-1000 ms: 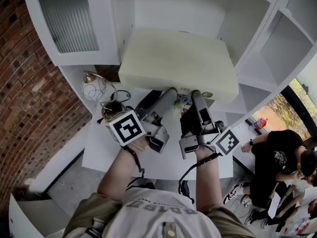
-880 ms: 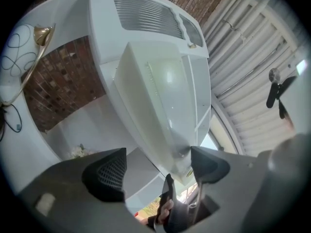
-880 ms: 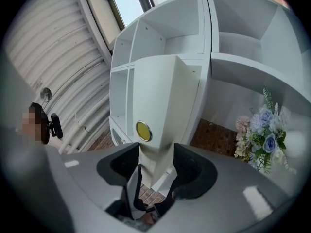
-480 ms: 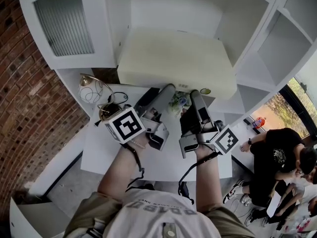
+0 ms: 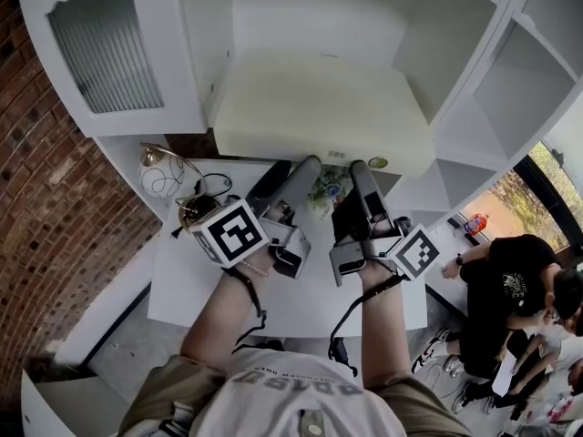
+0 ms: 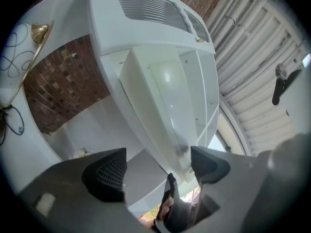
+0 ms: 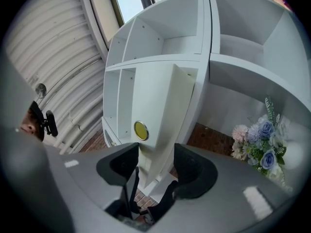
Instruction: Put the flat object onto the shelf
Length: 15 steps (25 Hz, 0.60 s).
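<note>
Flat object [image 5: 319, 107] is held level at the open compartment of the shelf [image 5: 492, 80], above the bench [image 5: 301, 294]. Right hand-held gripper [image 7: 156, 165] is clamped on its near edge; left hand-held gripper [image 6: 158, 171] has jaws apart around that edge

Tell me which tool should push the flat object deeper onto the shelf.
Right, probably. The right tool looks closed on the flat object's near edge; the left tool has its jaws apart, a gap showing beside it.
</note>
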Each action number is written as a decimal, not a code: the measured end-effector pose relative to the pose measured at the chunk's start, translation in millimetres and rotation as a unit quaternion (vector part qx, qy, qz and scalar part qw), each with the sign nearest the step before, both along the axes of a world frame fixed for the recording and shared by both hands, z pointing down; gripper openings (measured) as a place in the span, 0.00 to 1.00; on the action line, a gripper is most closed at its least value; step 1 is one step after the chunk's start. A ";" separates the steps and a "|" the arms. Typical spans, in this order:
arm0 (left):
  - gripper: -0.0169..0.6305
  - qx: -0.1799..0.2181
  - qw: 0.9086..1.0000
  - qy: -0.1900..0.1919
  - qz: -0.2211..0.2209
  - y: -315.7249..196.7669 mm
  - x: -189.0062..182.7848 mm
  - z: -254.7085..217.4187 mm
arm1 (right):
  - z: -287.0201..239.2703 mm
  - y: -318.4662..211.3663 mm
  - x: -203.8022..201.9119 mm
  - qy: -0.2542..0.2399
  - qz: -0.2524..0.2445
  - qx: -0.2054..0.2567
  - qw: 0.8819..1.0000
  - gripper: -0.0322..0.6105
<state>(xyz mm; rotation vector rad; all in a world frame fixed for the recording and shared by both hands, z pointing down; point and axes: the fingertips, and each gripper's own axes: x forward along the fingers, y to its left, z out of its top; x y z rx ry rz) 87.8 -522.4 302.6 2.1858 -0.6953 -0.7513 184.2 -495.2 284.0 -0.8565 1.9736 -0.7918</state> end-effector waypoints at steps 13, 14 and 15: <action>0.69 -0.016 1.000 -0.008 -0.002 -21.6 0.9 9.4 | 3.0 -21.3 3.8 0.002 0.013 -0.011 1.000 0.42; 0.69 -0.017 1.000 -0.008 -0.001 -23.1 1.4 9.5 | 3.0 -22.9 4.4 0.002 0.015 -0.012 1.000 0.42; 0.69 -0.018 1.000 -0.008 -0.001 -24.7 2.0 9.4 | 2.9 -24.5 4.9 0.002 0.016 -0.013 1.000 0.42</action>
